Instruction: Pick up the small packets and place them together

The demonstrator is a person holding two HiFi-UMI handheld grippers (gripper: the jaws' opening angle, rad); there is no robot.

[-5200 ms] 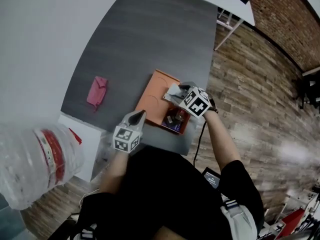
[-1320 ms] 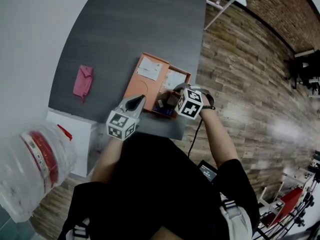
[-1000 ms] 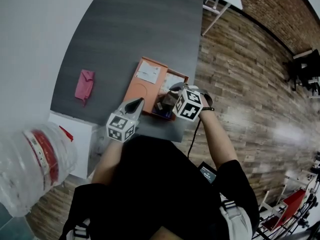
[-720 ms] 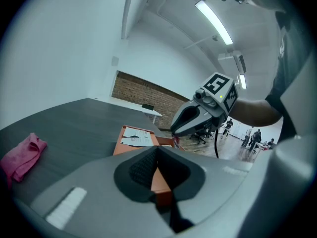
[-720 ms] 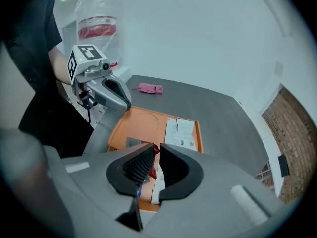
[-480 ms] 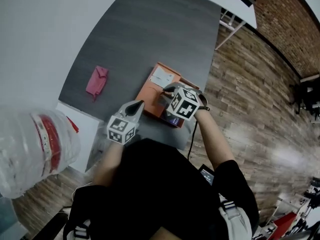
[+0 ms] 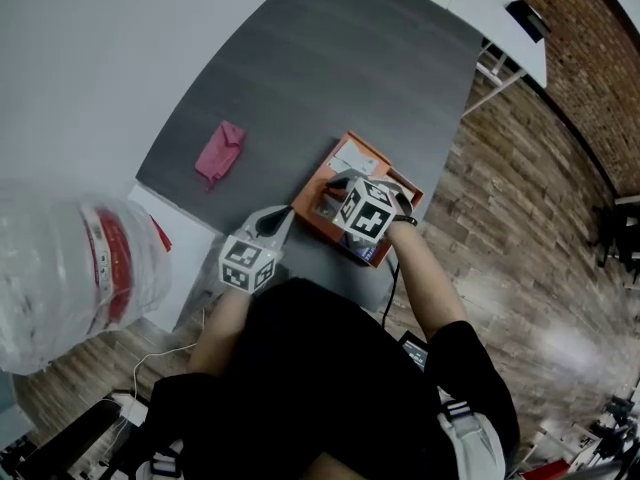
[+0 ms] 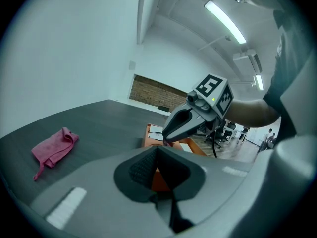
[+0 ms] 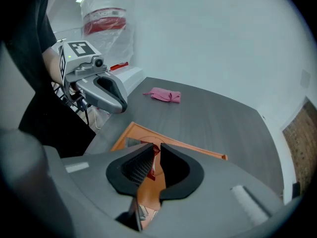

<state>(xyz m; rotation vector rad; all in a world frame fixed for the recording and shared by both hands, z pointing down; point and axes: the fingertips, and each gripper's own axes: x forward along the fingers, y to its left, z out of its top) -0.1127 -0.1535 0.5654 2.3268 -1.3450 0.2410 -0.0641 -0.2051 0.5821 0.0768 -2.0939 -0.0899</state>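
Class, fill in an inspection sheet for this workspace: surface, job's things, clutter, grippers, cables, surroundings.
Surface: dark grey table.
Job's things: orange tray near the table's front edge; pale packets lie in it; a thin red packet is held over it.
Clutter: pink cloth, crumpled, lying apart from the tray.
Grippers: left gripper shut and empty, beside the tray; right gripper over the tray, shut on the red packet.
Cables: dark cable hanging below the right forearm.
Surroundings: wrapped water bottle at left, wood floor, brick wall, white table beyond.
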